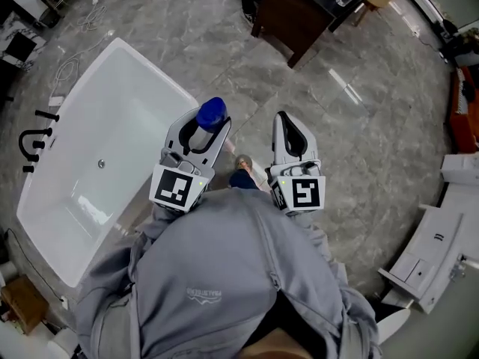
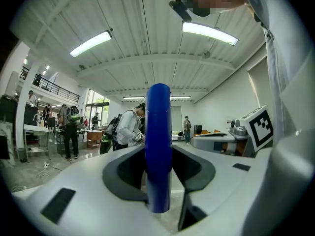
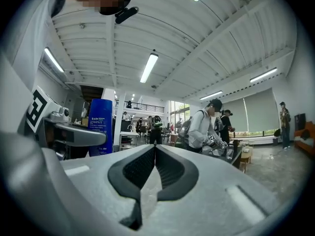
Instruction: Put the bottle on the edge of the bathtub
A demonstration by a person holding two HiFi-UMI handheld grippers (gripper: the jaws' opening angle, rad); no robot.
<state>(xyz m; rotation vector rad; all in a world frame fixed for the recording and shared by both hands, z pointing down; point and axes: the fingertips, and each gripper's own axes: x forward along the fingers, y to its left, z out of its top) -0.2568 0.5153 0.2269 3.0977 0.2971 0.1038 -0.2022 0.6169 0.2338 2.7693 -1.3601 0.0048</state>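
Note:
A blue bottle (image 1: 212,114) stands upright between the jaws of my left gripper (image 1: 200,134), which is shut on it. In the left gripper view the bottle (image 2: 158,146) rises as a blue column through the middle, with the pads against its sides. The bottle is held in the air just to the right of the white bathtub (image 1: 153,69), near its right rim. My right gripper (image 1: 290,137) hangs beside the left one over the floor, and its jaws (image 3: 155,154) meet with nothing between them. The bottle (image 3: 101,127) also shows at the left of the right gripper view.
A black tap (image 1: 34,142) stands at the tub's left side. A dark wooden cabinet (image 1: 299,10) is at the back, white panels (image 1: 434,253) lie at the right, and a small wooden box (image 1: 22,301) sits at the lower left. Several people (image 2: 125,129) stand in the background.

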